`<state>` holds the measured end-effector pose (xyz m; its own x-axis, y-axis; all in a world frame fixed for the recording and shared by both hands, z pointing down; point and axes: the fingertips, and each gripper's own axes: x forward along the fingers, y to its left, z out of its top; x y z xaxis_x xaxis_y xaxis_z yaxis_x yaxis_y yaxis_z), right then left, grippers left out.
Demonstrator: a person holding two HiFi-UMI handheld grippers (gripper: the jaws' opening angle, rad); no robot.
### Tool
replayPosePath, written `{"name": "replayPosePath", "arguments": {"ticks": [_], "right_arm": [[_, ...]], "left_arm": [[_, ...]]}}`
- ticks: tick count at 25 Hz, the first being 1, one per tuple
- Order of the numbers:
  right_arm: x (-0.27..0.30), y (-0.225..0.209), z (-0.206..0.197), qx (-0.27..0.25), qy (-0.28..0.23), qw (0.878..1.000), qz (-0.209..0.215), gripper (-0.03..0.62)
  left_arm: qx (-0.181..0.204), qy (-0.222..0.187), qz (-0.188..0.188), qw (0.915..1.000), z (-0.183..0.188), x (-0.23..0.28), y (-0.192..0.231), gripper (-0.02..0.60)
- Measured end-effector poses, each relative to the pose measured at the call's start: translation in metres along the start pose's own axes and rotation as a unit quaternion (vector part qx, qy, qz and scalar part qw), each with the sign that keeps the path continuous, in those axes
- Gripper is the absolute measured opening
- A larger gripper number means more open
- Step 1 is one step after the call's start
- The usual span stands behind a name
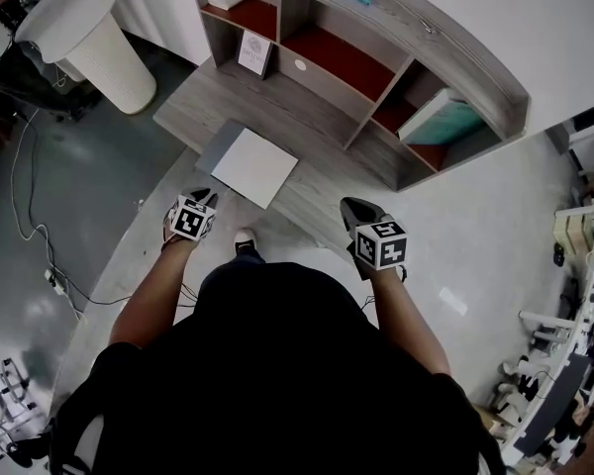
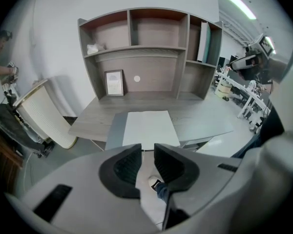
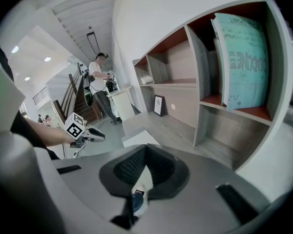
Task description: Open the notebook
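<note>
Grey wood-grain boards form the surface [image 1: 206, 105], and behind it a shelf unit [image 1: 455, 46] with red-brown compartments is set against the white wall. At the far left a white ribbed cylinder [image 1: 94, 43] is seen beside the surface. The left tongs [image 2: 146, 152] are held with the jaws a little apart, and nothing is between the dark ribbed pads. The notebook [image 1: 255, 166] is laid flat near the front edge of the surface, straight ahead of these tongs and only slightly to their right, so the left hand is judged to be the nearer one. It is seen as a smooth, matte white panel with a narrower grey band along its left side, and this band runs away from the person. Whether the band is a turned cover or the spine side cannot be told. The right tongs [image 3: 145, 150] are closed at the tips and nothing is held; the notebook lies to their left, well apart. Further right, a teal book [image 1: 445, 122] is leaned inside a compartment.
</note>
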<state>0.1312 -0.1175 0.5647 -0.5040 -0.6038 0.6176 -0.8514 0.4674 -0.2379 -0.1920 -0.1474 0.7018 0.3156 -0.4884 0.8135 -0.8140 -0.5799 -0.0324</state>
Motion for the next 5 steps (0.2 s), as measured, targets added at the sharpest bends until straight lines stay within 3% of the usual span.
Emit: {"name": "replayPosePath", "arguments": {"ticks": [5], "right_arm": [[-0.0088,0.0012,-0.0045,0.001,-0.003,1.000,-0.002,0.002]], "left_arm": [[-0.005,-0.003,-0.002,1.0000,-0.0066,-0.0114,-0.0066,0.086]]}}
